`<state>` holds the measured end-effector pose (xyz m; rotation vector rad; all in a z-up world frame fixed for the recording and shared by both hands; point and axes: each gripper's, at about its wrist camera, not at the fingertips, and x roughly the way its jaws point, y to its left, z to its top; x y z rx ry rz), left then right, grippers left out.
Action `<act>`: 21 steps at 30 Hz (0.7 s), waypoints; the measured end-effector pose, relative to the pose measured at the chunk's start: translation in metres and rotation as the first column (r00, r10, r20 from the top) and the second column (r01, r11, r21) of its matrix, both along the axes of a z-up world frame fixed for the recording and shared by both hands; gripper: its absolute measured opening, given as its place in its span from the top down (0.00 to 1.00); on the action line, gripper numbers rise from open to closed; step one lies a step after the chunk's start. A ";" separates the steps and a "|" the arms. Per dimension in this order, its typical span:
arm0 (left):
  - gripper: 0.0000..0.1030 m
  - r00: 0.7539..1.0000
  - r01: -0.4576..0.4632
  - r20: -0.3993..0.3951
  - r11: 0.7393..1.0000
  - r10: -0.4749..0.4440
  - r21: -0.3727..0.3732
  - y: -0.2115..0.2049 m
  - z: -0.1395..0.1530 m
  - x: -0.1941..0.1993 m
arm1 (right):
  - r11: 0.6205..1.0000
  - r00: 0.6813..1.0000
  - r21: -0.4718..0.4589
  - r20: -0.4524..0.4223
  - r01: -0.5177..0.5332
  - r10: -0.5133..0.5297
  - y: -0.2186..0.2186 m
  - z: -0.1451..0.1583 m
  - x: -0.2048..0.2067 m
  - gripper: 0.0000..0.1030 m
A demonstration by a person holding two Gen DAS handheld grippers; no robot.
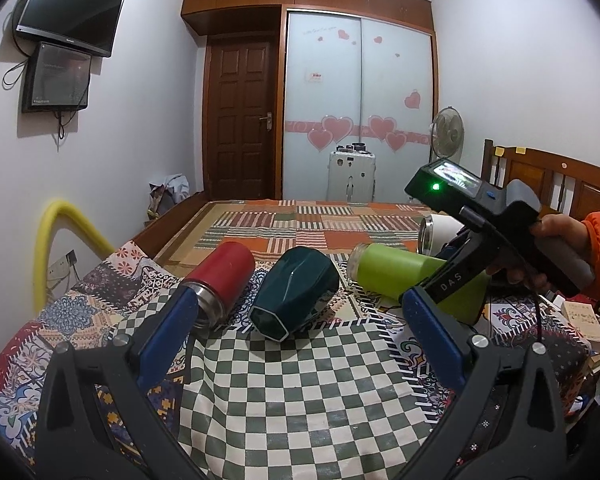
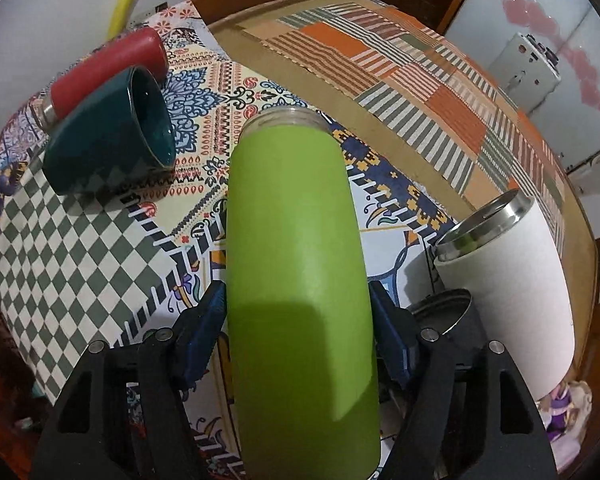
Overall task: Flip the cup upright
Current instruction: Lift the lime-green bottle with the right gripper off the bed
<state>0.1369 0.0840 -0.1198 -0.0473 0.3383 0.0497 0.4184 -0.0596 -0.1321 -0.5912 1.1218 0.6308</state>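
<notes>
A lime green cup (image 2: 300, 276) lies on its side on the patterned cloth (image 2: 80, 216), its open mouth pointing away. My right gripper (image 2: 298, 312) is shut on the green cup, blue pads pressed to both sides of its body. In the left wrist view the green cup (image 1: 396, 270) lies at the right with the right gripper (image 1: 452, 280) over it. My left gripper (image 1: 300, 312) is open and empty, above the checked cloth, in front of a dark teal cup (image 1: 296, 292) lying on its side.
A red steel cup (image 1: 220, 280) lies on its side left of the teal cup. A white steel cup (image 2: 512, 280) lies on its side right of the green one, with a dark round lid (image 2: 444, 312) beside it. The bed (image 1: 320, 224) stretches beyond.
</notes>
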 end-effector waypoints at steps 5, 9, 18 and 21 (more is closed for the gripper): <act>0.00 1.000 0.002 -0.001 1.000 -0.002 0.001 0.000 0.000 0.000 | 0.998 0.999 0.052 0.003 -0.046 0.046 0.003 0.015 -0.018 0.39; 0.00 1.000 0.001 0.000 1.000 -0.001 0.006 -0.001 -0.001 0.000 | 0.998 0.998 0.049 -0.039 -0.042 0.044 0.009 0.007 -0.019 0.39; 0.00 1.000 -0.010 0.007 1.000 0.009 0.004 0.001 0.000 -0.002 | 0.998 0.998 0.067 -0.054 -0.007 0.011 0.012 -0.003 -0.022 0.41; 0.00 1.000 -0.015 0.005 1.000 0.015 0.001 0.003 0.001 -0.003 | 0.998 0.999 0.069 -0.053 0.007 -0.003 0.009 -0.003 -0.028 0.41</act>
